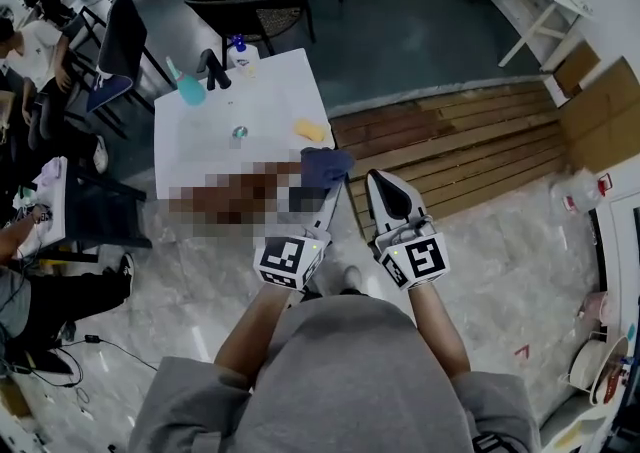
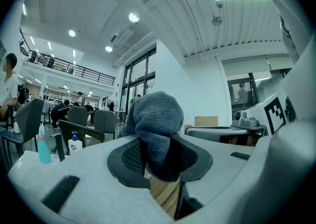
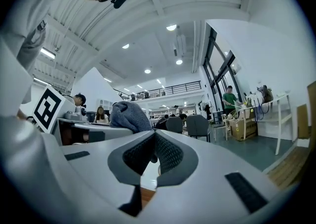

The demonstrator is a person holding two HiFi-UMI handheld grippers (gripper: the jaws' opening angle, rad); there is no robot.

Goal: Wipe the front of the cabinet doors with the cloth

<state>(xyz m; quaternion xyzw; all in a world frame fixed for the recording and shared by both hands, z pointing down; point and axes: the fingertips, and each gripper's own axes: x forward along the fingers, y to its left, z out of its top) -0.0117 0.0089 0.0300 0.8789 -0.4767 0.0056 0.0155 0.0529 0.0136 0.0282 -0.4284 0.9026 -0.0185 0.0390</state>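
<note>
Left gripper (image 2: 158, 156), nearest the lens, was clamped on the bunched blue-grey cloth (image 2: 157, 119) rising at its 12 o'clock, while the right gripper (image 3: 153, 150) at 3 o'clock was pinched together on nothing. Wiping well would probably need the cloth pressed flat to a door, though no cabinet showed clearly. At 11 o'clock a teal bottle (image 1: 190, 89) stood on the white surface (image 1: 265, 106), its contents unreadable.

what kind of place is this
Probably a big open-plan office or lab hall. A railed upper gallery overlooks the main floor, grey padded office chairs stand in groups, and a white square table sits in the open among more seating.
</note>
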